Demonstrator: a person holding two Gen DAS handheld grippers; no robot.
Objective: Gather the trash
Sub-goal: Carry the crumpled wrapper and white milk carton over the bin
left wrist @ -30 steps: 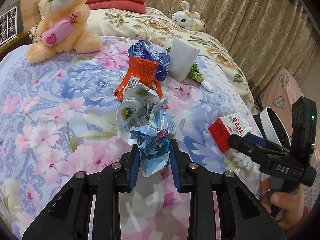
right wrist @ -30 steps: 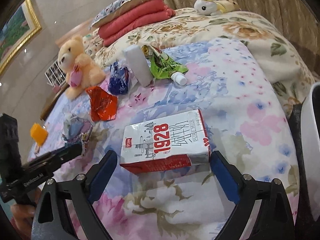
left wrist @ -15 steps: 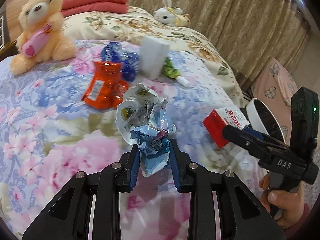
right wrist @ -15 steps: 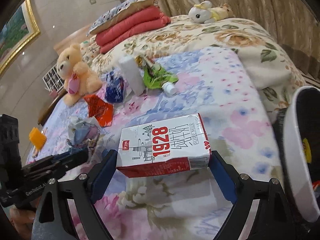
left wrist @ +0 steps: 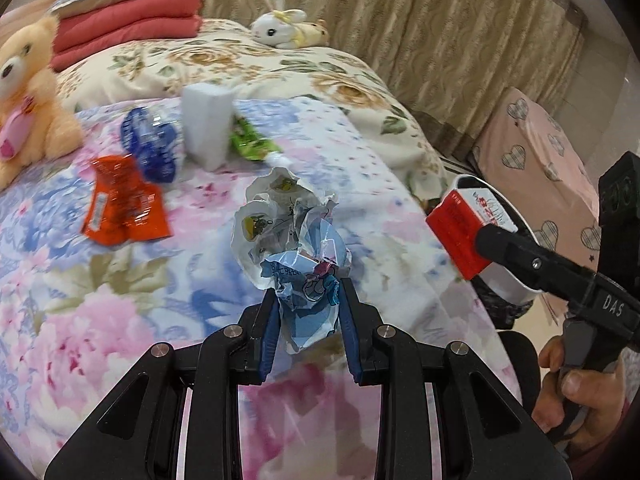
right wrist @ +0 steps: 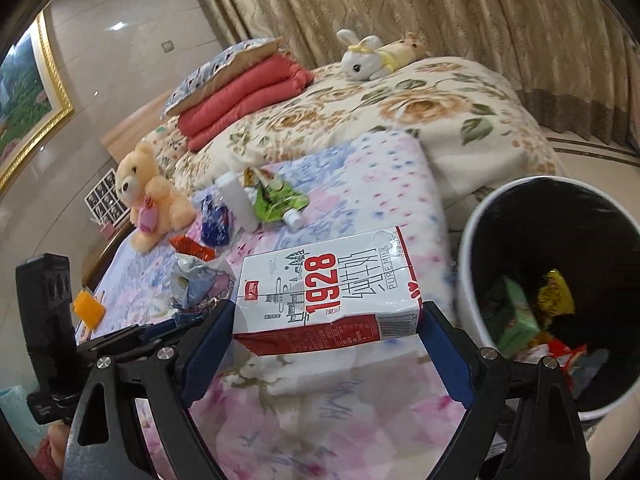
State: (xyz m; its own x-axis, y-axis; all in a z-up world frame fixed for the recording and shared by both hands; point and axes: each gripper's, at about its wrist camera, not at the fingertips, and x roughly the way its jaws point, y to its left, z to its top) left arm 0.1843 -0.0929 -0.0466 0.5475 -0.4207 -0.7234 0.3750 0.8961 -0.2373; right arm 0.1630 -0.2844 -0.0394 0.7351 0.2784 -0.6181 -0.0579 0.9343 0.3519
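- Floral bedding [left wrist: 100, 304] covers the bed beneath both grippers, with beige curtains [left wrist: 420, 20] behind.
- The left gripper [left wrist: 307, 300] is clamped on a crumpled blue-and-white wrapper [left wrist: 292, 248], its blue pads [left wrist: 269, 328] pressing the lower end while the crinkled top stands up above the fingers, just as a second ago.
- The right gripper [right wrist: 324, 320] grips a red-and-white milk carton [right wrist: 328, 296] marked "1928" by its two short ends; a second ago the pads stood slightly clear of the carton as it lay on the bed, and it is now lifted off the bedding.
- Just to the right of the carton, a white trash bin [right wrist: 472, 240] with a black liner is now in full view, with green, yellow and red rubbish in its bottom; earlier only its rim showed at the frame edge.
- From the left wrist, the carton now overlaps the bin's rim [left wrist: 516, 212], where before it lay on the quilt.
- Farther back on the bed lie an orange wrapper [left wrist: 124, 208], a blue wrapper [left wrist: 150, 148], a white block [left wrist: 206, 124] and a green pouch [left wrist: 250, 144], untouched.
- A teddy bear [left wrist: 28, 92], a plush bunny [left wrist: 280, 28] and folded red blankets [left wrist: 128, 28] sit beyond.
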